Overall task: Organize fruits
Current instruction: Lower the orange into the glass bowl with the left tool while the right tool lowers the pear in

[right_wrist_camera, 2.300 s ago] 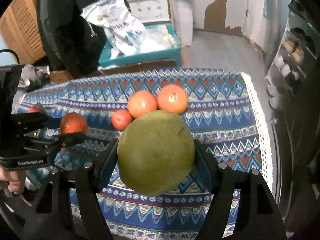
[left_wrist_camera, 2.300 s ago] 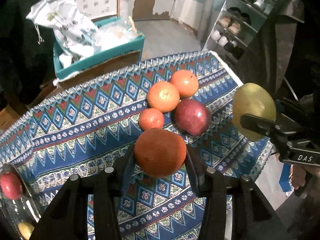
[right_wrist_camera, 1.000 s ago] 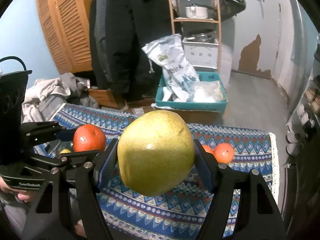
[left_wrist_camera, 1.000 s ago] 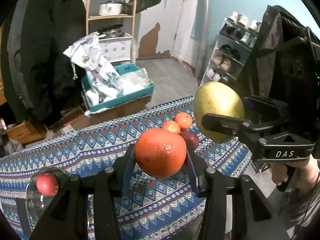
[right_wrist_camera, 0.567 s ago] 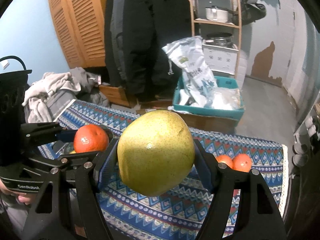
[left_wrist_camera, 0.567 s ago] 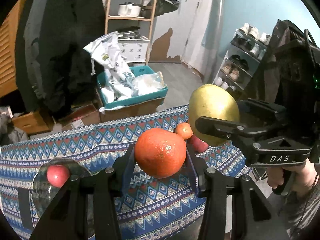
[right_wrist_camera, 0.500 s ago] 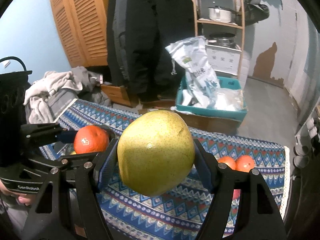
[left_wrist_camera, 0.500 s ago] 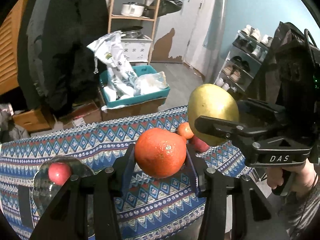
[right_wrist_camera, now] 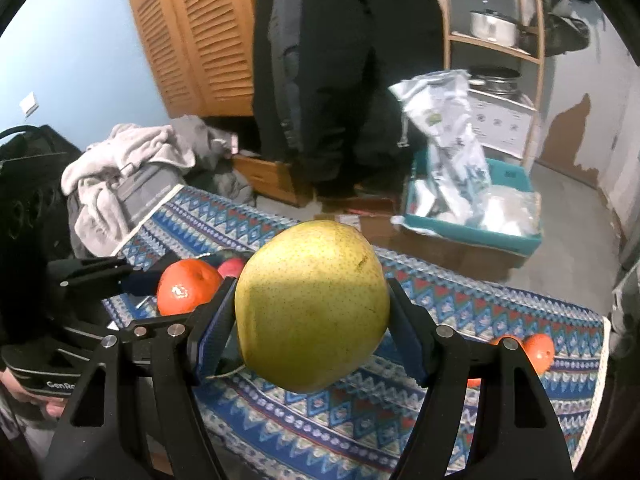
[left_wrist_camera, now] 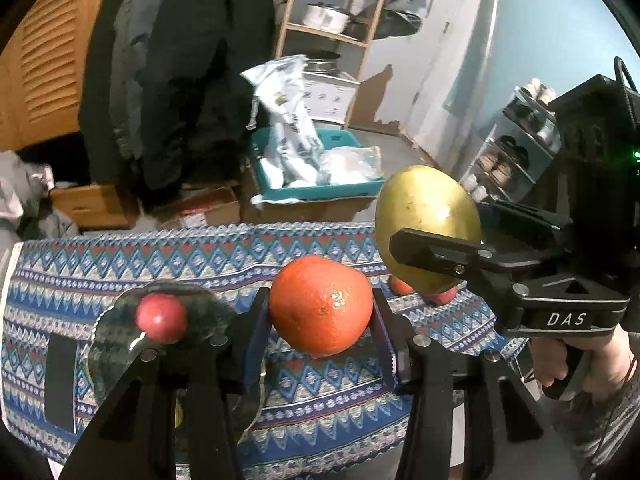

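Orange (left_wrist_camera: 320, 306) sits clamped between both pads of the left gripper (left_wrist_camera: 320, 334), lifted above the patterned cloth (left_wrist_camera: 120, 264), not touching it. Jaws are about half closed, pressed on the fruit's two sides. Just left of the left gripper, lower, there is a glass plate (left_wrist_camera: 108, 336) w/ a red apple (left_wrist_camera: 161, 317) on it; a small yellowish fruit shows under the near finger, too hidden to name.

Right gripper (right_wrist_camera: 310, 326) holds a big yellow-green pear (right_wrist_camera: 312, 304), jaws wide and tight on its flanks, also up in the air. In left wrist view the pear (left_wrist_camera: 428, 224) is to the right of the orange and higher, near but apart from it.

Beyond and below the right gripper, at the cloth's right end, lie two small oranges (right_wrist_camera: 538, 346) and approx. one red fruit (left_wrist_camera: 446, 296), mostly covered by the pear. Behind the table: teal box (right_wrist_camera: 472, 228) w/ plastic bags.
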Tool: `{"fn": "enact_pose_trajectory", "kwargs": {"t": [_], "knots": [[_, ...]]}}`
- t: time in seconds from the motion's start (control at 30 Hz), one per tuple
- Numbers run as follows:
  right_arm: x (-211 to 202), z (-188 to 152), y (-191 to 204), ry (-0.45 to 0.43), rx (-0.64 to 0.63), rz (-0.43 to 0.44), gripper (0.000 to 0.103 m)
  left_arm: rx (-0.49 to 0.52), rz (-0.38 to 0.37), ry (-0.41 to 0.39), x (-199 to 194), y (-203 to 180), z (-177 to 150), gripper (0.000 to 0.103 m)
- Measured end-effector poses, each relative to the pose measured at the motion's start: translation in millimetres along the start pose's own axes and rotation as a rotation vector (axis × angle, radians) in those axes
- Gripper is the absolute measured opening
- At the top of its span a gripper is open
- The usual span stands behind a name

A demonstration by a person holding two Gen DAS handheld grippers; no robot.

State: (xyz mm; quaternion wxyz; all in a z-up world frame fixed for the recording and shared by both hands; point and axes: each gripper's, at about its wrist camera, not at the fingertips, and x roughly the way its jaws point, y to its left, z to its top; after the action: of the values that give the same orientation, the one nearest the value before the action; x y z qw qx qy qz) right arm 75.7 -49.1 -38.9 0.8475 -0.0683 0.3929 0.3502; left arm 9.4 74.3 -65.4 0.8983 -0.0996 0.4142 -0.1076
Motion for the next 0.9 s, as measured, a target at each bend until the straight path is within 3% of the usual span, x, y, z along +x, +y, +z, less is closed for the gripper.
{"fn": "enact_pose_trajectory", "kwargs": {"t": [0.6, 0.9], "knots": [[83, 26, 59, 0.098, -0.050, 0.088, 0.072, -0.169, 0.115, 0.019, -1, 96, -22, 0.048], [127, 23, 69, 0.170, -0.023, 0.125, 0.072, -0.249, 0.175, 0.084, 19, 137, -37, 0.048]]}}
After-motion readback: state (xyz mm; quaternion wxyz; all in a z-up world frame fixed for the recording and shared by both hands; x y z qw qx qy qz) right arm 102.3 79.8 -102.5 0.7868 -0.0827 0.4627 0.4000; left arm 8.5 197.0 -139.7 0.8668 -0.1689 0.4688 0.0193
